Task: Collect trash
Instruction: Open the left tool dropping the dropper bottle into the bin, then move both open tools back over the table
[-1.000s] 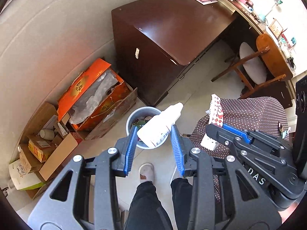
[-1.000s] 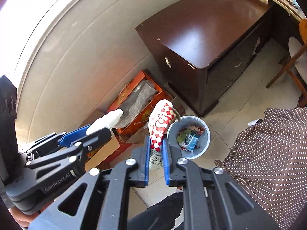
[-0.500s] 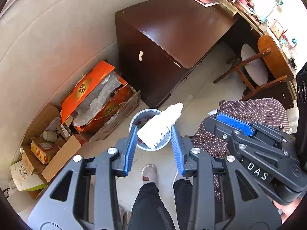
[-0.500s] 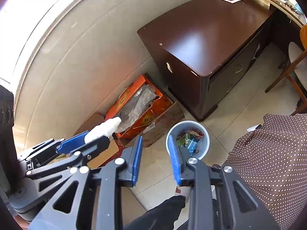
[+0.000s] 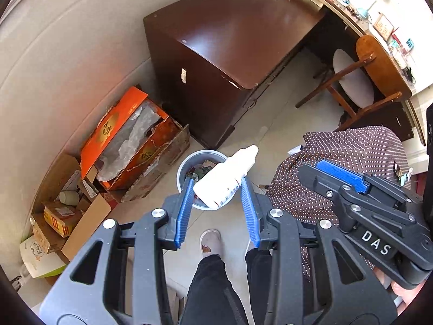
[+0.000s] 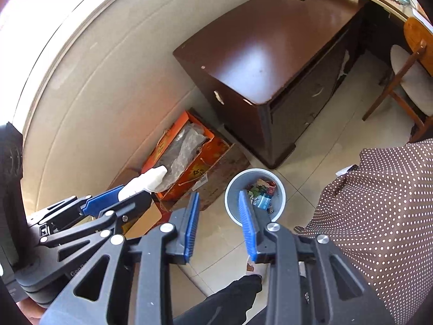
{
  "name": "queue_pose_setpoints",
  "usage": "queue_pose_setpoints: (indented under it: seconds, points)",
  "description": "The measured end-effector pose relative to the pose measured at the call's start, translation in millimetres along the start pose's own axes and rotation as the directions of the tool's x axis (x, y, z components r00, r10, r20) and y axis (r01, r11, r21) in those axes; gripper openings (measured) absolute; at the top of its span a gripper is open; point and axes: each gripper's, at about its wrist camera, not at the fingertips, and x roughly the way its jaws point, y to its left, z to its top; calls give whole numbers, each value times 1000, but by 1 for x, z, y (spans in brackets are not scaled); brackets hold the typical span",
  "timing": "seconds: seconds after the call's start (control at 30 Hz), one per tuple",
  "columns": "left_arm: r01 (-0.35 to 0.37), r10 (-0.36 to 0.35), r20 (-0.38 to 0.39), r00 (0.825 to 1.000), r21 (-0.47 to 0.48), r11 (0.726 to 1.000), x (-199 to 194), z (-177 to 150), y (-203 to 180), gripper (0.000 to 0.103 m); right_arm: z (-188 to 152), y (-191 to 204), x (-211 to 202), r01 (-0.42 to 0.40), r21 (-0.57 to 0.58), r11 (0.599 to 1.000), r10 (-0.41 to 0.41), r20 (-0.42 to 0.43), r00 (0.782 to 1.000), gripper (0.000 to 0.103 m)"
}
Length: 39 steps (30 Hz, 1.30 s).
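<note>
Beside the dark desk [image 5: 230,54], a grey bin [image 6: 255,195] holds wrappers, above which the left gripper [image 5: 217,189] jaws are clamped on a white bottle [image 5: 226,178], the right gripper [image 6: 219,211] jaws apart, empty.

Pale tiled floor [image 6: 319,159] down there, and straight on it sits the round grey waste bin [image 6: 232,189], wrappers and scraps piled inside. Just left of the bin, an open orange carton [image 5: 113,127] with crumpled clear plastic in it, pressed against a worn brown cardboard box [image 5: 159,168]. More cardboard boxes [image 5: 67,216] crowd along the wall. Behind the bin stands a dark wooden cabinet [image 6: 270,62], and off to the right a wooden chair [image 5: 351,84].
</note>
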Motion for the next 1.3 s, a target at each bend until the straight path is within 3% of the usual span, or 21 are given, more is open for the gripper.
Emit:
queue_pose_setpoints:
  seconds: [0.73,0.77,0.8,0.87,1.3]
  points:
    - [-35,37,-25,999,66,997,11,11,-48,36,-18,-76,-38,12,165,986,-24,73,997,37]
    - [-37,39,-24,999,69,997,12,11,-50,38,-19,-78,-40,13,170,985,-26,74,997,37]
    - [-43,45,-25,999,71,997,12,12,-53,49,-20,-82,-41,13,174,985,-26,75,997,37]
    - [-59,60,-16,998,61,996,13,13,-56,58,-22,-87,-43,12,182,983,-26,76,997,37]
    - [-52,56,-31,998,121,991,20,9,-114,63,-44,-144,-67,18,261,965,-45,96,994,37]
